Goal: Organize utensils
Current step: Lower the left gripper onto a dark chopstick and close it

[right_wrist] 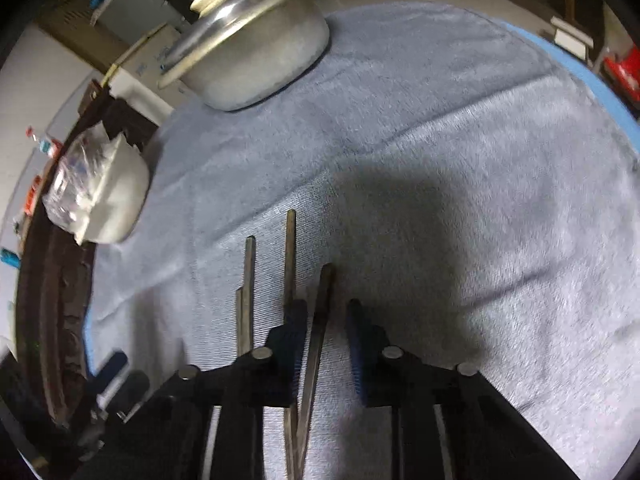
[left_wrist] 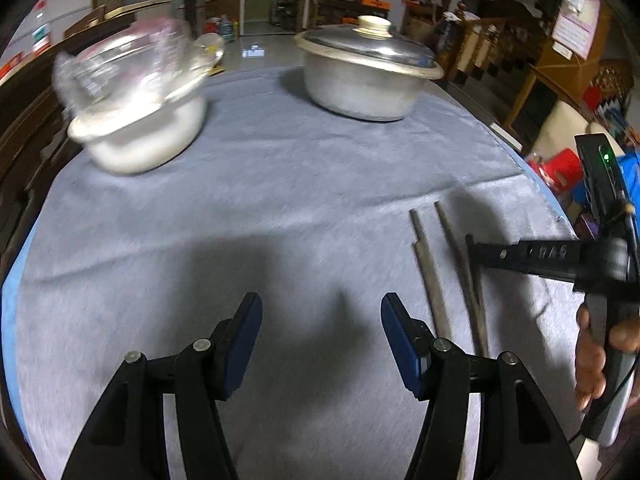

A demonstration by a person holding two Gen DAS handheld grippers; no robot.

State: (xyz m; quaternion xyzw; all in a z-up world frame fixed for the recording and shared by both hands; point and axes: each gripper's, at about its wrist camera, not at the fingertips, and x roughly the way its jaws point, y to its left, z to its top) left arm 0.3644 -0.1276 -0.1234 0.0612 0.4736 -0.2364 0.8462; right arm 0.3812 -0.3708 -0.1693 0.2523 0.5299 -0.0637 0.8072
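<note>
The step in hand looks like the pickup of a chopstick. Four chopsticks (right_wrist: 289, 256) lie on the cloth-covered surface (right_wrist: 440, 140), roughly parallel, at its near right part. The right gripper (right_wrist: 326, 344) is low over them with its jaws partly apart, and one chopstick (right_wrist: 322, 320) runs between the jaws; it seems to rest on the cloth, not yet pinched (contact with either pad is hard to tell through the blur). Another stick passes under the left jaw.

The left gripper (left_wrist: 322, 344) hangs wide and empty over bare cloth, just left of the sticks. Far back stand a lidded pot (left_wrist: 364, 76) and a white bowl (left_wrist: 152, 136) with glassware stacked in it.

Next, the right jaws likely need to close squarely on that one stick without catching its neighbour, then lift. Where it should go is unclear.
</note>
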